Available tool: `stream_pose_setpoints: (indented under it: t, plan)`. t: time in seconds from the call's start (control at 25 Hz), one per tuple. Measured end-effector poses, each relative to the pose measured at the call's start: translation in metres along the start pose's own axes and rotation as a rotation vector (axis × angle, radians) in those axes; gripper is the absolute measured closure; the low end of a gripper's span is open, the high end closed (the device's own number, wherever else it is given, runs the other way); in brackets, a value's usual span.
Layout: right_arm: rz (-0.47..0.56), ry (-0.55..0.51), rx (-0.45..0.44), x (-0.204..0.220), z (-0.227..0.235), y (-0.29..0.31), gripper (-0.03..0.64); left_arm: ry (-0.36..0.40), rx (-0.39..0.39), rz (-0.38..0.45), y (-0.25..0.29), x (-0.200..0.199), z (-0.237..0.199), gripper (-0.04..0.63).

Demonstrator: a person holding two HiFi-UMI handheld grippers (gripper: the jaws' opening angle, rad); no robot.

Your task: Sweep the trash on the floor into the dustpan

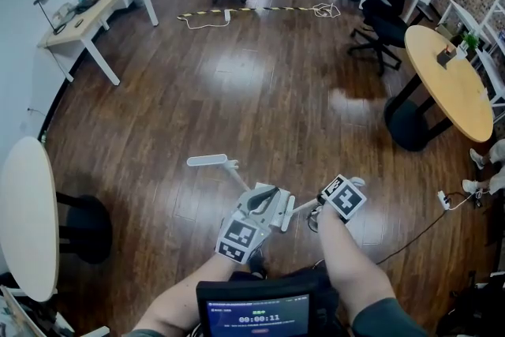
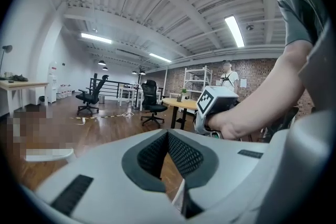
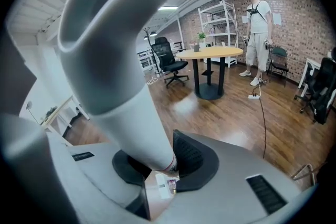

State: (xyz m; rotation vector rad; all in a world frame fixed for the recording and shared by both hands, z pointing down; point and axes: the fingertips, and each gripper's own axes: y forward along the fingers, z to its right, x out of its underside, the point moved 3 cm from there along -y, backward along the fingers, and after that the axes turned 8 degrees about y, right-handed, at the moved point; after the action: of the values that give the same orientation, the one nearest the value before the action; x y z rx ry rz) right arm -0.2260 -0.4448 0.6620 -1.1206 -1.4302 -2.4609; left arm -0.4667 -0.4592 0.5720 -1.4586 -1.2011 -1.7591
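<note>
My left gripper (image 1: 266, 200) is low in the head view, its jaws shut on a thin white handle (image 1: 211, 161) that runs up and left to a flat white end above the floor. In the left gripper view only a white strip (image 2: 179, 198) shows between the dark pads (image 2: 185, 155). My right gripper (image 1: 314, 212) sits just right of it, shut on a thick pale grey handle (image 3: 118, 65) that rises up and left with a hollow top. No trash or dustpan pan shows on the dark wooden floor (image 1: 260, 99).
A round wooden table (image 1: 446, 79) and black office chairs (image 1: 379, 8) stand at the right, with a white desk (image 1: 95, 8) at the left. A cable (image 1: 252, 10) lies far ahead and a power-strip cord (image 1: 446, 201) lies right. A person (image 3: 258, 34) stands by the brick wall.
</note>
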Motion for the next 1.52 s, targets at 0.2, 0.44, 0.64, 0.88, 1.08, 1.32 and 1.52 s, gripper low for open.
stream_pose_setpoints:
  t: [0.2, 0.44, 0.64, 0.88, 1.08, 1.32, 1.52]
  plan:
    - [-0.021, -0.04, -0.041, 0.008, -0.016, 0.012, 0.526, -0.003, -0.026, -0.006, 0.011, 0.011, -0.019, 0.578]
    - [-0.047, -0.099, -0.122, 0.029, -0.067, -0.013, 0.525, -0.028, -0.031, -0.003, -0.017, 0.014, -0.042, 0.578]
    - [-0.045, -0.11, -0.202, 0.026, -0.081, -0.04, 0.525, -0.053, -0.013, 0.019, -0.026, -0.006, -0.041, 0.578]
    - [-0.002, -0.001, -0.209, -0.019, -0.041, -0.078, 0.525, -0.095, 0.007, 0.102, -0.038, -0.051, -0.023, 0.578]
    - [0.044, 0.062, -0.241, -0.053, -0.005, -0.118, 0.525, -0.088, 0.045, 0.159, -0.04, -0.087, 0.003, 0.578]
    - [0.118, 0.112, -0.308, -0.089, 0.032, -0.154, 0.525, -0.046, 0.078, 0.182, -0.031, -0.112, 0.009, 0.578]
    - [0.198, 0.115, -0.35, -0.128, 0.054, -0.176, 0.526, -0.055, 0.067, 0.19, -0.028, -0.118, -0.005, 0.578]
